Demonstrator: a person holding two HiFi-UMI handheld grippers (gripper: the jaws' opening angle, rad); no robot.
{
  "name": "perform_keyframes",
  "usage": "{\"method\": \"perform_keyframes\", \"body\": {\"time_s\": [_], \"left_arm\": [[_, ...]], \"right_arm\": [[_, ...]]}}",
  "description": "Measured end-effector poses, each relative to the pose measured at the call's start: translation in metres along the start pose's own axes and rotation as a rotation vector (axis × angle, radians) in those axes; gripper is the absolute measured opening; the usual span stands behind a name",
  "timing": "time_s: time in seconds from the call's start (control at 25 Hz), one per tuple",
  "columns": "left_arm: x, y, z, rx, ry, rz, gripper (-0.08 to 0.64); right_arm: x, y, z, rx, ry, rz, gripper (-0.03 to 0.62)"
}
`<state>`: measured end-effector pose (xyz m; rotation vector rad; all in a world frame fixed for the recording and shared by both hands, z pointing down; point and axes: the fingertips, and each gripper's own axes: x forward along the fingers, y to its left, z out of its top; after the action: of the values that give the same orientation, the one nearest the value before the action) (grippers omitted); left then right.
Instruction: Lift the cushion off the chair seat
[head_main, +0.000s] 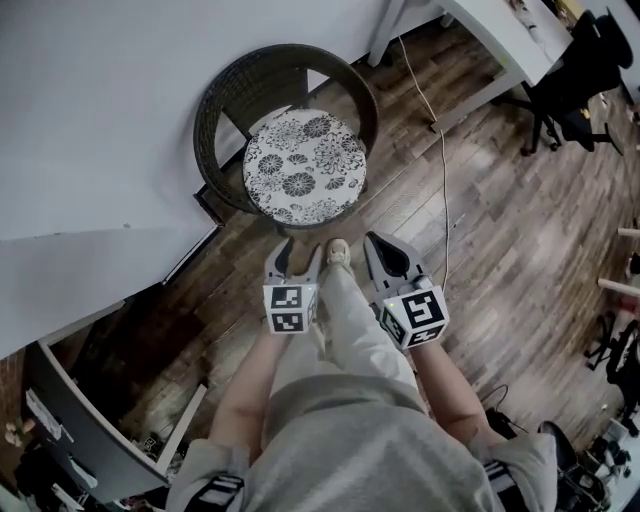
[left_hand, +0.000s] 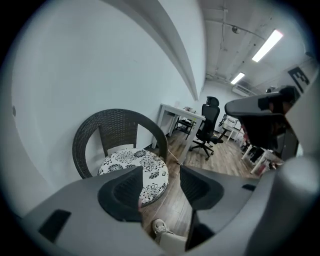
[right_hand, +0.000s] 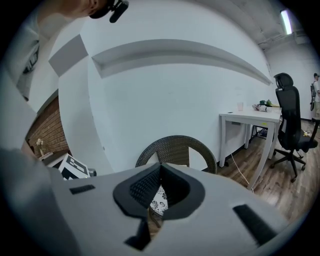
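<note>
A round white cushion (head_main: 305, 167) with a black flower print lies flat on the seat of a dark wicker chair (head_main: 215, 110) against the wall. Both grippers hover short of the chair's front edge, above the floor, touching nothing. My left gripper (head_main: 297, 256) is open and empty. In the left gripper view its jaws (left_hand: 161, 186) stand apart, with the cushion (left_hand: 132, 167) and chair (left_hand: 120, 125) beyond them. My right gripper (head_main: 386, 254) is shut on nothing. In the right gripper view its pads (right_hand: 160, 175) meet, hiding all but a sliver of the cushion (right_hand: 159, 198) under the chair back (right_hand: 177, 147).
The person's shoe (head_main: 338, 252) rests on the wood floor between the grippers. A white desk (head_main: 490, 40) and a black office chair (head_main: 575, 70) stand at the right rear. A pale cable (head_main: 441, 150) runs across the floor right of the chair. A white wall (head_main: 100, 120) is at left.
</note>
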<state>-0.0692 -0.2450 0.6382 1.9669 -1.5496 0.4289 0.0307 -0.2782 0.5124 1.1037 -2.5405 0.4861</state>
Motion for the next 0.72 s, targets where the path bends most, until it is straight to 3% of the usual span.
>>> {"method": "perform_keyframes", "body": {"time_s": [0.28, 0.72], "left_arm": [[0.066, 0.026, -0.049, 0.009, 0.091, 0.042, 0.219], [0.142, 0.069, -0.133, -0.076, 0.240, 0.142, 0.219]], "right_arm": [[0.037, -0.032, -0.027, 0.028, 0.044, 0.004, 0.002], [0.080, -0.062, -0.084, 0.082, 0.122, 0.024, 0.002]]}}
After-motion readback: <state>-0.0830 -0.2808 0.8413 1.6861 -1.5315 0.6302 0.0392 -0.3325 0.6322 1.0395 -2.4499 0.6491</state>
